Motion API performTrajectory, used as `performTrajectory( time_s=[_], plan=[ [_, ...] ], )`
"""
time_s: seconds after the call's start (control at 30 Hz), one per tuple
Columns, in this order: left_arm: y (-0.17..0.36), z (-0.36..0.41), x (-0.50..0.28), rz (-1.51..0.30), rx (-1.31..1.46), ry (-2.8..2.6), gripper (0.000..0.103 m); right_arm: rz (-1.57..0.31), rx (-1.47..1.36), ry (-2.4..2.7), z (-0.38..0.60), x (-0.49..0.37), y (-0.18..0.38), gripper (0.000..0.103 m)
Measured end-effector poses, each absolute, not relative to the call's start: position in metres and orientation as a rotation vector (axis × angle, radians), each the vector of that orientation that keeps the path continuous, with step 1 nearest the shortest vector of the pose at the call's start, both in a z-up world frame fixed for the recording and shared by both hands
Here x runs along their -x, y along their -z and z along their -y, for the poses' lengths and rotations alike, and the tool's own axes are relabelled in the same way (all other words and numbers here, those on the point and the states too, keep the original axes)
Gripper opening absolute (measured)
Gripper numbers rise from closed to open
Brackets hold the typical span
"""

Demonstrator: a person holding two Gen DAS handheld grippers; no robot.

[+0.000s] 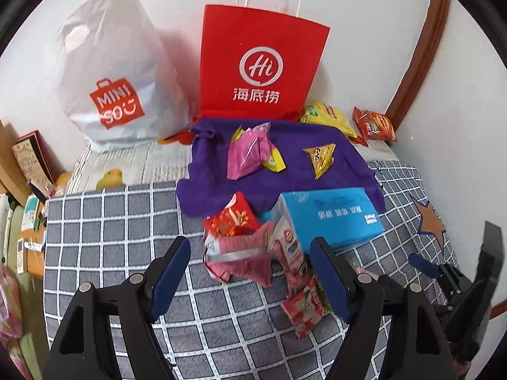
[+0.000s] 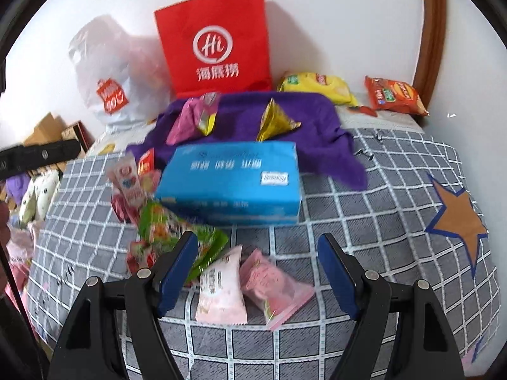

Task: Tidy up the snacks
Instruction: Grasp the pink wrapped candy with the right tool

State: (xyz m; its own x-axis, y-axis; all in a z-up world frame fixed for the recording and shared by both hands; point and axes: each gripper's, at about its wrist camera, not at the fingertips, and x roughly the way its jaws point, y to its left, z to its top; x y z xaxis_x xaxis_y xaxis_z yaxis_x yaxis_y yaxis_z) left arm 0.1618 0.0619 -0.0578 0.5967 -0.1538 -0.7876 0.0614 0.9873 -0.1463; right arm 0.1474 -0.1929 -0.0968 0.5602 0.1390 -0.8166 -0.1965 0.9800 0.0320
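Note:
Snack packets lie on a checked bedspread point(image 1: 111, 237). My left gripper point(image 1: 250, 275) is open above a heap of pink and red packets point(image 1: 234, 247) beside a blue box point(image 1: 332, 215). My right gripper point(image 2: 258, 269) is open over two pink packets point(image 2: 221, 288), point(image 2: 272, 285), with a green packet point(image 2: 177, 231) at its left finger. A purple cloth point(image 1: 285, 164) carries a pink packet point(image 1: 247, 153) and a gold packet point(image 1: 321, 158). A red Hi paper bag point(image 1: 263, 63) stands against the wall.
A white Miniso bag point(image 1: 117, 79) stands left of the red bag. Yellow point(image 1: 329, 117) and orange point(image 1: 374, 123) snack bags lie by the wall at right. Boxes and clutter point(image 1: 25, 171) sit off the bed's left edge. A wooden frame point(image 1: 424, 47) runs up the right.

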Motion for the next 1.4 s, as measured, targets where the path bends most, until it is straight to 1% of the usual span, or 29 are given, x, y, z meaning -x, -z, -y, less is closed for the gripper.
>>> performTrajectory(
  time_s=[0.03, 0.13, 0.2, 0.27, 0.5, 0.6, 0.63, 0.67, 0.7, 0.73, 0.77, 0.93, 1.03, 1.07, 1.1, 1.17, 1.23, 1.3, 1.37, 1.4],
  plan=[
    [0.059, -0.063, -0.161, -0.928, 0.110, 0.125, 0.076, -0.962, 0.086, -0.188, 0.193, -0.146, 0.103, 0.078],
    [0.063, -0.064, -0.159, -0.938, 0.109, 0.123, 0.076, -0.978, 0.110, -0.139, 0.204, -0.143, 0.116, 0.072],
    [0.066, -0.064, -0.157, -0.943, 0.107, 0.122, 0.076, -0.999, 0.077, -0.139, 0.215, -0.142, 0.125, 0.063],
    [0.068, -0.063, -0.157, -0.949, 0.109, 0.125, 0.076, -1.018, 0.069, -0.148, 0.220, -0.141, 0.131, 0.060],
    [0.079, -0.059, -0.154, -0.976, 0.115, 0.129, 0.076, -1.061, 0.248, -0.219, 0.197, -0.134, 0.155, 0.060],
    [0.082, -0.058, -0.155, -0.988, 0.112, 0.129, 0.076, -1.036, 0.236, -0.214, 0.197, -0.136, 0.162, 0.060],
    [0.083, -0.058, -0.155, -0.990, 0.112, 0.126, 0.076, -1.039, 0.221, -0.218, 0.198, -0.138, 0.163, 0.058],
    [0.084, -0.059, -0.154, -0.990, 0.112, 0.125, 0.076, -1.044, 0.198, -0.226, 0.200, -0.140, 0.163, 0.043],
    [0.084, -0.060, -0.154, -0.990, 0.113, 0.124, 0.076, -1.049, 0.167, -0.233, 0.203, -0.142, 0.162, 0.021],
    [0.084, -0.062, -0.153, -0.990, 0.116, 0.121, 0.076, -1.054, 0.145, -0.227, 0.207, -0.143, 0.160, 0.013],
    [0.085, -0.063, -0.153, -0.991, 0.118, 0.119, 0.076, -1.055, 0.132, -0.220, 0.212, -0.144, 0.159, 0.012],
    [0.090, -0.068, -0.153, -0.998, 0.128, 0.111, 0.076, -1.040, 0.064, -0.179, 0.237, -0.144, 0.154, 0.012],
    [0.093, -0.067, -0.154, -1.007, 0.134, 0.118, 0.076, -1.039, 0.059, -0.177, 0.243, -0.145, 0.154, 0.015],
    [0.094, -0.066, -0.155, -1.008, 0.132, 0.121, 0.076, -1.036, 0.062, -0.179, 0.243, -0.145, 0.153, 0.023],
    [0.095, -0.065, -0.155, -1.009, 0.127, 0.122, 0.076, -1.032, 0.070, -0.184, 0.241, -0.146, 0.153, 0.037],
    [0.095, -0.063, -0.155, -1.012, 0.116, 0.121, 0.076, -1.004, 0.102, -0.194, 0.237, -0.145, 0.149, 0.050],
    [0.096, -0.063, -0.155, -1.014, 0.109, 0.118, 0.076, -0.969, 0.149, -0.185, 0.232, -0.144, 0.146, 0.054],
    [0.097, -0.063, -0.155, -1.015, 0.109, 0.117, 0.076, -0.948, 0.200, -0.177, 0.227, -0.148, 0.145, 0.066],
    [0.097, -0.063, -0.156, -1.017, 0.107, 0.115, 0.076, -0.929, 0.230, -0.174, 0.224, -0.154, 0.145, 0.067],
    [0.098, -0.063, -0.157, -1.016, 0.106, 0.114, 0.076, -0.929, 0.236, -0.180, 0.223, -0.158, 0.147, 0.071]
  ],
)
